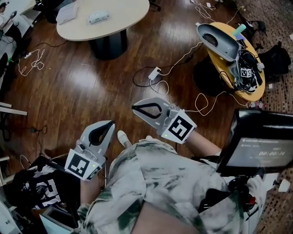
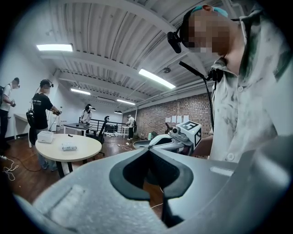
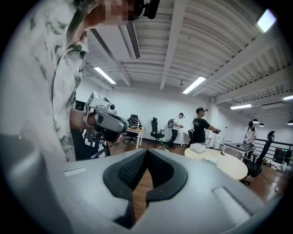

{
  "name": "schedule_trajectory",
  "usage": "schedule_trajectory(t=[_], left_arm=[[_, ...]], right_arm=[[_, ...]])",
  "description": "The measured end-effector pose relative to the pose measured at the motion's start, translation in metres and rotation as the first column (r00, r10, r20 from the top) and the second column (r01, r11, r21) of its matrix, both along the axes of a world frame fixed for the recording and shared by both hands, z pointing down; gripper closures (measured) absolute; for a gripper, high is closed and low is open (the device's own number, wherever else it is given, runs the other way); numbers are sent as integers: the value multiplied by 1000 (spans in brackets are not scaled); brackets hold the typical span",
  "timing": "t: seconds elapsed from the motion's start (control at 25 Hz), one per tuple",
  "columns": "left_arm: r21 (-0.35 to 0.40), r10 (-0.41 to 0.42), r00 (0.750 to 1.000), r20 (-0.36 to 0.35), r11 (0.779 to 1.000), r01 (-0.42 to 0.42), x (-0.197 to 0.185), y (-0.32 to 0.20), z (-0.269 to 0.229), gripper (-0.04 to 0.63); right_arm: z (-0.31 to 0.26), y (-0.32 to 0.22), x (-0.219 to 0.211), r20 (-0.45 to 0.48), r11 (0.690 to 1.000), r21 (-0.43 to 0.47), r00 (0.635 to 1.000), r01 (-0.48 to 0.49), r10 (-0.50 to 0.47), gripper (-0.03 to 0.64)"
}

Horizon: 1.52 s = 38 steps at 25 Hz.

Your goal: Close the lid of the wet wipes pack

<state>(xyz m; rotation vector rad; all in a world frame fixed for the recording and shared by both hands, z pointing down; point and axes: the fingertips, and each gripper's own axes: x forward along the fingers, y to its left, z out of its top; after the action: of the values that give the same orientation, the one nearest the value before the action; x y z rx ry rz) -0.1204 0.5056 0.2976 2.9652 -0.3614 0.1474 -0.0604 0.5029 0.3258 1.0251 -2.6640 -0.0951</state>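
Your left hand-held gripper (image 1: pixel 111 124) is clenched with nothing between its jaws, the tips meeting. It is held low over the wooden floor (image 1: pixel 82 87). Your right hand-held gripper (image 1: pixel 134 108) is also clenched on nothing and points leftward in front of your patterned shirt (image 1: pixel 155 178). On the round pale surface (image 1: pixel 130 13) across the room, a white box (image 1: pixel 67 13) sits by the left edge. The wet wipes pack (image 1: pixel 98 17) lies near the middle, well apart from both grippers. Its lid is too small to read.
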Motion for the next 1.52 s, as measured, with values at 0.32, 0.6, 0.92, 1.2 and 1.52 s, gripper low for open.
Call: schedule_trajectory(t=[0.32, 0.6, 0.92, 1.2, 1.52], left_arm=[[2, -18, 1000, 25, 1000, 18, 24, 46, 1, 594], [5, -31, 999, 40, 999, 31, 27, 66, 0, 594], [7, -39, 998, 45, 999, 39, 22, 77, -2, 594], [4, -41, 998, 44, 999, 41, 18, 73, -6, 594], [0, -32, 999, 38, 999, 32, 15, 66, -8, 594]], right_arm=[[2, 48, 17, 5, 999, 11, 999, 46, -46, 612], [-3, 67, 16, 17, 997, 28, 997, 76, -77, 612], [-7, 76, 9, 10, 995, 34, 995, 98, -99, 612], [-13, 72, 4, 11, 994, 41, 994, 104, -105, 612], [-15, 65, 2, 5, 995, 40, 996, 94, -94, 612]])
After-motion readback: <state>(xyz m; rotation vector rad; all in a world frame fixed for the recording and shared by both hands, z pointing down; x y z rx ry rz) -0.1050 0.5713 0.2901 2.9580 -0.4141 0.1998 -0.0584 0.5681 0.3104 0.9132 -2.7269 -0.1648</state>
